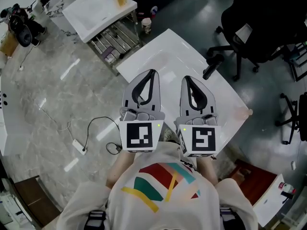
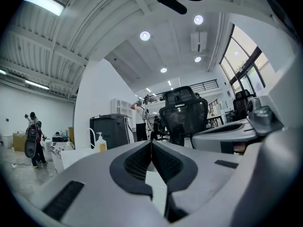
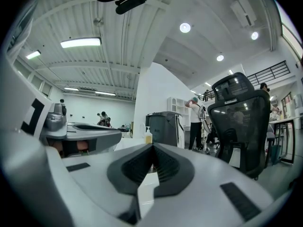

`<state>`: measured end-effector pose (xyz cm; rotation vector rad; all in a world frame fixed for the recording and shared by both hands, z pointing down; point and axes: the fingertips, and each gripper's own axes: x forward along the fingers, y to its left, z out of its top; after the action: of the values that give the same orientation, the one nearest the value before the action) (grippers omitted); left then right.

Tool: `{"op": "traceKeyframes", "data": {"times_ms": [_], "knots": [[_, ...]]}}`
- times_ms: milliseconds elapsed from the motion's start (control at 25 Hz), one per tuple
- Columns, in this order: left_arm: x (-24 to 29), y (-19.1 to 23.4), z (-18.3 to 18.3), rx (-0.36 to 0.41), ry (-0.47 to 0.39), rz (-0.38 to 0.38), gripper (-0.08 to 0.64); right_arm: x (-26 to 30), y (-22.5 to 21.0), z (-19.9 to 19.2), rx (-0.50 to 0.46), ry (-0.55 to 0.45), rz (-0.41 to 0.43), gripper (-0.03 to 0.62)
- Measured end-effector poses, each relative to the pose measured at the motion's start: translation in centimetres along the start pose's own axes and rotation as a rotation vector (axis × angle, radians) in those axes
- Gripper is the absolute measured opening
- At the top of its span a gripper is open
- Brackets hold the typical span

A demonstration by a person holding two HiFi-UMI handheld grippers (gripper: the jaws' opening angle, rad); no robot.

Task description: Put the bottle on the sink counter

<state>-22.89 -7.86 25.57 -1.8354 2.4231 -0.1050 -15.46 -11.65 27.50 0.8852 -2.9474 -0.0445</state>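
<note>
Grey shiny stone floor (image 1: 57, 95) fills the room, w/ a big white flat bench (image 1: 192, 56) in the middle. Both tools hang over the bench, side by side, close but not touching.

L gripper (image 1: 153, 72) is grey w/ black pads. Its jaws are closed tip to tip, w/ nothing btw them. R gripper (image 1: 185, 79) looks the same. Its jaws are closed too, and nothing is in them.

Pale yellow pump bottle (image 2: 100, 143) stands upright on the white sink counter (image 1: 98, 11). That counter sits on a metal frame at the far left, well apart from both grippers. In the R gripper view the same bottle shows far ahead, just beside a dark grey bin (image 3: 163, 126).

Small round pot w/ a dark red top (image 1: 146, 25) stands on the floor btw the sink counter and the bench; can't tell what it is. Black office chair on wheels (image 1: 254, 28) stands at the right of the bench. Thin black cable w/ a white plug (image 1: 79, 146) lies on the floor at the left. Person in a white top (image 3: 195, 122) stands far off, near the bin.
</note>
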Motion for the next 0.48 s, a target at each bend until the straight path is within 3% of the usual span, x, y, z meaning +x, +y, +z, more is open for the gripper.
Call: {"op": "traceKeyframes", "data": {"times_ms": [480], "knots": [[-0.6,0.2,-0.2,-0.009,-0.004,0.019,0.018,-0.3,0.5,-1.2,-0.012,0.04,0.018,0.012]]}}
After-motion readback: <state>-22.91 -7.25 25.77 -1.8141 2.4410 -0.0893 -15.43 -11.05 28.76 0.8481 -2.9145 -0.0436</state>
